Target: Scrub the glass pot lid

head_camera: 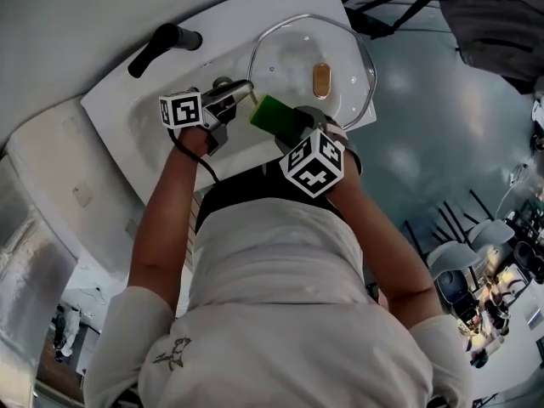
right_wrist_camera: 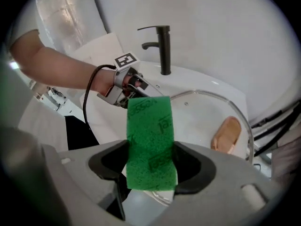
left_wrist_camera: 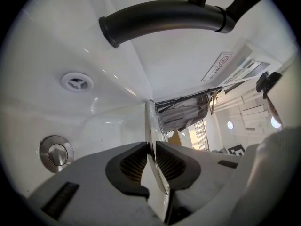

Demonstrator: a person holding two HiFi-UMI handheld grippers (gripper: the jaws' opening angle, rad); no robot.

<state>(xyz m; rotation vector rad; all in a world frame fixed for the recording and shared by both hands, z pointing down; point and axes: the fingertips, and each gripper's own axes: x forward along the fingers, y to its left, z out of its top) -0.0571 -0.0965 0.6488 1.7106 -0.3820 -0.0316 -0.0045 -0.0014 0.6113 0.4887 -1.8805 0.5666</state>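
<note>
The glass pot lid [head_camera: 293, 58] with a tan knob [head_camera: 321, 80] stands tilted over the white sink basin [head_camera: 144, 121]. My left gripper [head_camera: 245, 90] is shut on the lid's rim at its left side. In the left gripper view the rim [left_wrist_camera: 150, 121] runs edge-on between the pads of that gripper [left_wrist_camera: 151, 147]. My right gripper [head_camera: 299, 124] is shut on a green scouring pad [head_camera: 274, 116] at the lid's near edge. In the right gripper view the pad [right_wrist_camera: 149, 126] sticks up from the right gripper [right_wrist_camera: 151, 161] in front of the lid [right_wrist_camera: 202, 112] and its knob [right_wrist_camera: 225, 133].
A black faucet [head_camera: 163, 44] stands at the sink's back left; its spout [left_wrist_camera: 164, 19] arches over the basin. The basin has a metal drain plug [left_wrist_camera: 57, 154] and an overflow hole [left_wrist_camera: 76, 82]. Black cables [right_wrist_camera: 277, 124] run past the sink's right side.
</note>
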